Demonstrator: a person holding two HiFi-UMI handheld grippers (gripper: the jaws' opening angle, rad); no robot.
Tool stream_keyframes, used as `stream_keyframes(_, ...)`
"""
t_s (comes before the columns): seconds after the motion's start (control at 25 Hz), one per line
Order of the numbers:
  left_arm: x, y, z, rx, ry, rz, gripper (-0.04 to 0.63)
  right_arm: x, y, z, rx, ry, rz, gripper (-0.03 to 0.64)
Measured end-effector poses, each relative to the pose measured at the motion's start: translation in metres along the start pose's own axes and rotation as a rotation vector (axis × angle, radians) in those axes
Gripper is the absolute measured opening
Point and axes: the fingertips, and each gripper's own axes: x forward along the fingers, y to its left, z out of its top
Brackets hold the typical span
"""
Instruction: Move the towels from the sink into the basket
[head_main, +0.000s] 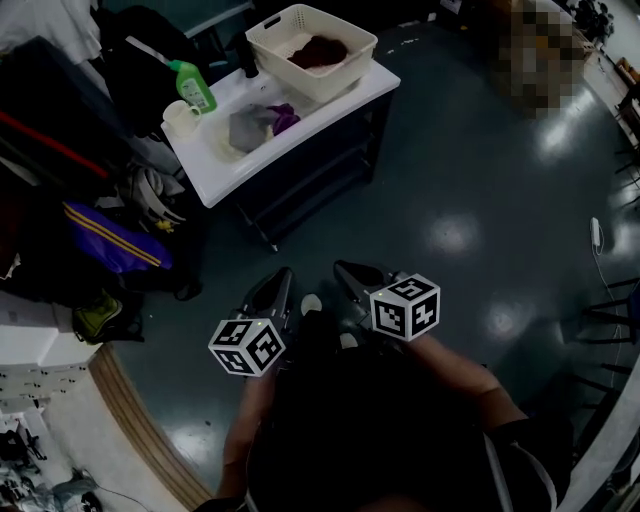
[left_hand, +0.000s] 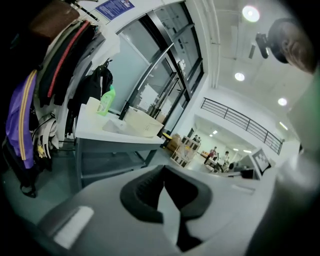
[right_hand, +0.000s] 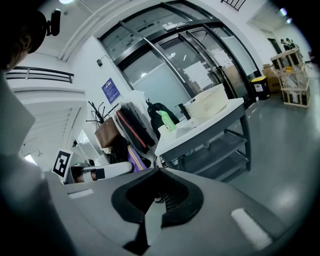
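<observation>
Inventory of what lay before you:
- Sink counter (head_main: 225, 170): white, on a dark frame.
- Basket (head_main: 335, 78): cream, with walls pierced in a small grid.
- Dark red towel (head_main: 320, 50): in the basket.
- Grey towel (head_main: 250, 128) and purple towel (head_main: 285, 118): in the sink.
- Bottle (head_main: 196, 90): bright green.
- Cup (head_main: 180, 118): white.
- Floor (head_main: 470, 180): glossy dark teal-grey.
- Bag (head_main: 110, 240): purple with yellow stripes.
- Your left gripper (head_main: 283, 272) and right gripper (head_main: 345, 268): grey with black pads (left_hand: 142, 195).
- Left cube (head_main: 247, 347) and right cube (head_main: 405, 306): black-and-white square markers.
</observation>
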Motion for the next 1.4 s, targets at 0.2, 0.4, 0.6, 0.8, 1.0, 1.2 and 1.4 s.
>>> stream_keyframes(0.2, 0.017, 0.010, 0.018, -0.001, -0.012, -0.004, 0.006, 0.008, -0.007, 0.015, 0.002, -0.004, -0.033, -0.002)
stream_keyframes(0.4, 0.031, 0.030, 0.035, -0.024, -0.021, -0.011, 0.006, 0.025, -0.012, 0.033, 0.003, -0.005, -0.055, -0.002)
stream_keyframes(0.6, 0.045, 0.048, 0.052, -0.025, -0.024, -0.021, 0.006, 0.047, -0.018, 0.048, -0.002, 0.001, -0.070, -0.002)
stream_keyframes(0.8, 0.056, 0.071, 0.071, -0.032, -0.025, -0.023, 0.006, 0.074, -0.017, 0.065, -0.010, 0.001, -0.070, -0.002)
stream_keyframes(1.0, 0.066, 0.092, 0.086, -0.028, -0.022, -0.025, 0.006, 0.099, -0.021, 0.078, -0.006, 0.002, -0.074, -0.002)
stream_keyframes(1.2, 0.072, 0.113, 0.095, -0.041, -0.013, -0.026, 0.006, 0.121, -0.020, 0.083, -0.005, 0.013, -0.078, -0.002)
stream_keyframes(1.4, 0.076, 0.131, 0.102, -0.047, -0.007, -0.034, 0.006, 0.141, -0.019, 0.089, -0.011, 0.025, -0.088, -0.002)
